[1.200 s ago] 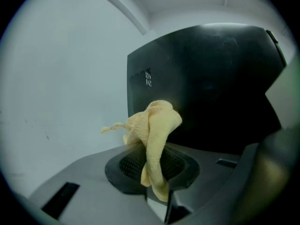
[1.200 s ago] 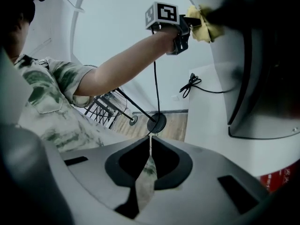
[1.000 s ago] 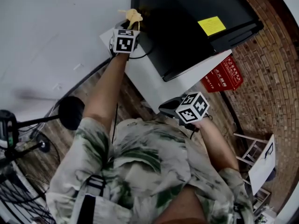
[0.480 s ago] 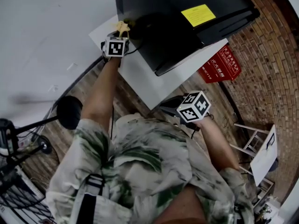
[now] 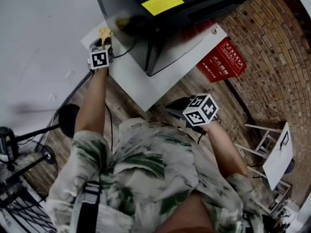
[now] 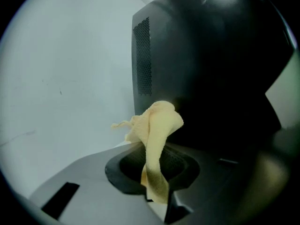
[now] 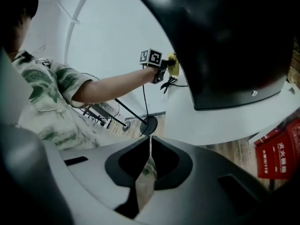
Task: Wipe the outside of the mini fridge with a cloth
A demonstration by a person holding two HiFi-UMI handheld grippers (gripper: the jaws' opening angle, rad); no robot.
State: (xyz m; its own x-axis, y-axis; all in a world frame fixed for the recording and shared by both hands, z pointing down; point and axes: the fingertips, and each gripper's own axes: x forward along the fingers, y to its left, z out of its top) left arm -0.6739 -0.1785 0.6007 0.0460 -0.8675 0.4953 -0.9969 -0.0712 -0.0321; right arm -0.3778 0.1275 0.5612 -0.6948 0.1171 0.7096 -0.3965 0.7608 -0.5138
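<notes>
right tongs: the right tongs hang close by the person's patterned shirt, clenched with nothing in them, so basically idle.
left tongs: the left tongs are out at arm's length, clamped on a crumpled pale yellow cloth that sticks up past their tips.
fridge: the black boxy mini fridge sits just beyond and to the right of the left tongs, on a white bench. Its mesh vent grille is above the cloth.
contact: can't tell if the cloth actually touches the panel.
step: looks like wiping the back/side corner.
next: I'd press the cloth flat on the panel and drag it along, keeping the pinch tight.
</notes>
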